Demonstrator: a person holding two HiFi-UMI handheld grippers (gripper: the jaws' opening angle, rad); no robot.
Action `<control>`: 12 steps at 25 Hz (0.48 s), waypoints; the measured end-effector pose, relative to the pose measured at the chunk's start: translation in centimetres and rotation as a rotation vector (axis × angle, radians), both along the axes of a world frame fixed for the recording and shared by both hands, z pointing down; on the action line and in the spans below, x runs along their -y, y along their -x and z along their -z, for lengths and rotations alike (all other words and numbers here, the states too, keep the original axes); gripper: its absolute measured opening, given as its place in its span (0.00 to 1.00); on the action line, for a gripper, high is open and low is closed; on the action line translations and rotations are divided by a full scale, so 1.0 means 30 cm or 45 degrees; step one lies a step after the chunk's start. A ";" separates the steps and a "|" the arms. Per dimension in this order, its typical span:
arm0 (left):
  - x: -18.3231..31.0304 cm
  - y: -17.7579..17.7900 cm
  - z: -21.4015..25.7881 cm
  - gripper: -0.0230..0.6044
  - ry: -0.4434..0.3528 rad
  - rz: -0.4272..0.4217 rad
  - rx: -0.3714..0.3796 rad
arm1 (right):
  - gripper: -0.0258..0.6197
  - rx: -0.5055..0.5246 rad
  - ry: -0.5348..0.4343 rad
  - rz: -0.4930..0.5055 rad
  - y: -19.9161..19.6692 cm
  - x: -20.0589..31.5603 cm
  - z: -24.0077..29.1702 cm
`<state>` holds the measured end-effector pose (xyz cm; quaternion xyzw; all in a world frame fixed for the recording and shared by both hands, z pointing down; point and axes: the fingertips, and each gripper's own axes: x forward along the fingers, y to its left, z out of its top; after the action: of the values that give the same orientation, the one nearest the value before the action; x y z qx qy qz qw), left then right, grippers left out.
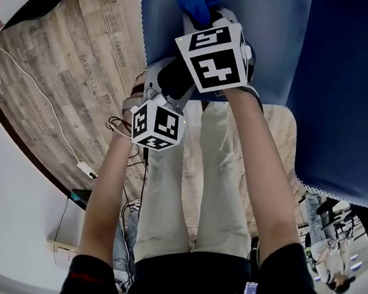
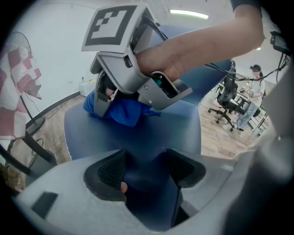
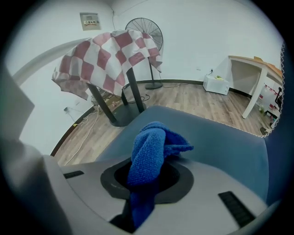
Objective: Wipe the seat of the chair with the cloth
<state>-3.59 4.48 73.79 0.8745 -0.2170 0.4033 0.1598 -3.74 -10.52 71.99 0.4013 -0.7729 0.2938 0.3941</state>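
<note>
The blue chair seat (image 1: 270, 40) fills the top of the head view. My right gripper (image 1: 201, 17) is shut on a bright blue cloth (image 1: 194, 1) and holds it down on the seat. In the right gripper view the cloth (image 3: 149, 147) bunches out of the right gripper (image 3: 147, 176) over the seat (image 3: 220, 142). My left gripper (image 1: 173, 75) hangs at the seat's near edge, just behind the right one. Its jaws stand open in the left gripper view (image 2: 144, 172), with only seat (image 2: 151, 133) showing between them. Ahead of them are the right gripper (image 2: 108, 98) and cloth (image 2: 121, 110).
The chair's blue backrest (image 1: 350, 97) rises at the right. A table under a red-and-white checked cover (image 3: 110, 50), a fan (image 3: 146, 30) and a white desk (image 3: 255, 73) stand beyond the chair. Cables (image 1: 43, 99) lie on the wooden floor. Office chairs (image 2: 227, 96) are far off.
</note>
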 end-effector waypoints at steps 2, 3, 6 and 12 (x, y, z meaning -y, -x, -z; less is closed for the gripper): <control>0.001 0.002 0.000 0.48 -0.001 0.000 -0.004 | 0.13 0.009 0.003 0.021 0.032 -0.007 -0.002; 0.002 0.002 -0.001 0.48 -0.002 0.000 -0.005 | 0.13 0.016 0.008 0.029 0.046 -0.010 -0.004; 0.003 0.002 -0.010 0.48 -0.006 0.000 -0.006 | 0.13 0.037 0.015 0.081 0.094 -0.021 -0.011; 0.003 -0.006 -0.001 0.48 -0.005 -0.001 -0.010 | 0.13 0.062 0.023 0.130 0.119 -0.035 -0.005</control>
<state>-3.39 4.41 73.82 0.8765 -0.2168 0.3994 0.1586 -7.31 -9.46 72.15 0.3504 -0.7992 0.2898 0.3931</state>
